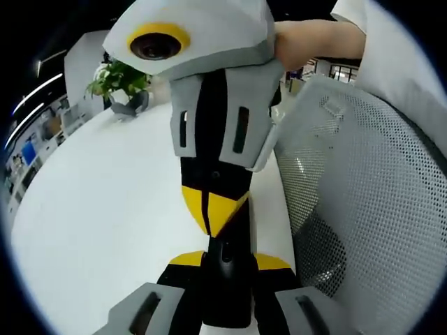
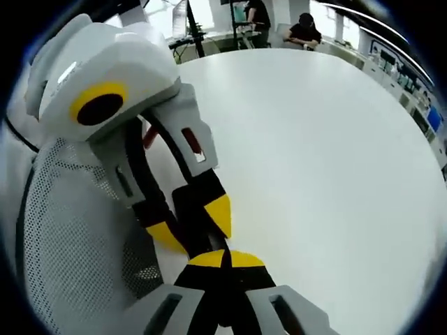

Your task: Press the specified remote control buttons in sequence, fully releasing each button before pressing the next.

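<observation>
A slim black remote (image 1: 227, 293) stands between the yellow-tipped jaws of my left gripper (image 1: 229, 262), which is shut on it. My right gripper (image 1: 214, 220) comes down from above with its yellow tips together, and they rest on the remote's upper end. In the right gripper view, my right gripper (image 2: 227, 259) is shut at the bottom. Its tips meet the remote (image 2: 198, 225), which my left gripper (image 2: 192, 226) holds from the left. The remote's buttons are hidden.
A wide white table (image 1: 105, 202) lies under both grippers. A potted plant (image 1: 119, 80) stands at its far edge. A grey mesh chair back (image 1: 363, 202) is close on the right. A person's hand (image 1: 314, 38) holds the right gripper. People sit far behind (image 2: 306, 29).
</observation>
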A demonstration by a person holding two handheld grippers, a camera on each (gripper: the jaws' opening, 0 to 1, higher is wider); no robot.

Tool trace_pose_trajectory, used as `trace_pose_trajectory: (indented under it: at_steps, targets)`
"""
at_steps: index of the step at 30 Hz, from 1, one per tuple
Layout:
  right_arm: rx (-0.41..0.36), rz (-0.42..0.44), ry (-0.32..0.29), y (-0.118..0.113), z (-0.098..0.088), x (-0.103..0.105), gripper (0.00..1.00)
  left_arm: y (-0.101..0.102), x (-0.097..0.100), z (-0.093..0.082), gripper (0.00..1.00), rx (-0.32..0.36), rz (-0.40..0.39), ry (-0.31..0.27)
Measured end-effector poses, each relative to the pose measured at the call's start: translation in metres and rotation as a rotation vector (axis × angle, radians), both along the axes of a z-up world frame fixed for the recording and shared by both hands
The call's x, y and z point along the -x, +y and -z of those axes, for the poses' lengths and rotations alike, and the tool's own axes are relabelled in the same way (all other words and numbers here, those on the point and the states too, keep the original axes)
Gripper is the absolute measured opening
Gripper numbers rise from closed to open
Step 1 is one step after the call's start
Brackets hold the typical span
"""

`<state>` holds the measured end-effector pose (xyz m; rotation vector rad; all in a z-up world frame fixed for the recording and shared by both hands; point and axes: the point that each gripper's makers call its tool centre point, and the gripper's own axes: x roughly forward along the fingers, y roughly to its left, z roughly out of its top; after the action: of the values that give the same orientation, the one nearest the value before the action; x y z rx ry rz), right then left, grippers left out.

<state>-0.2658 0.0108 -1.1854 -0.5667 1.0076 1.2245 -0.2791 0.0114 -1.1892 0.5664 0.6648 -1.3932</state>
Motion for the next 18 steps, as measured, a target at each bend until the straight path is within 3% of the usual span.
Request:
trace_pose_trajectory:
  at_steps: [6,10,12,18]
  targets:
    - [-0.036,-0.015,-0.070,0.000,-0.002,0.001,0.00,0.000,0.000,0.000,0.24,0.004,0.000,0.002]
    - [-0.075,-0.025,-0.035,0.008,-0.008,0.013,0.00,-0.001,-0.001,0.000,0.24,0.005,-0.003,0.003]
    - [-0.045,-0.067,-0.080,0.006,-0.007,0.013,0.00,-0.001,-0.001,0.000,0.24,0.008,-0.004,0.004]
    - [-0.046,-0.088,-0.069,0.007,-0.007,0.023,0.00,0.000,-0.001,0.000,0.24,0.013,-0.006,0.005]
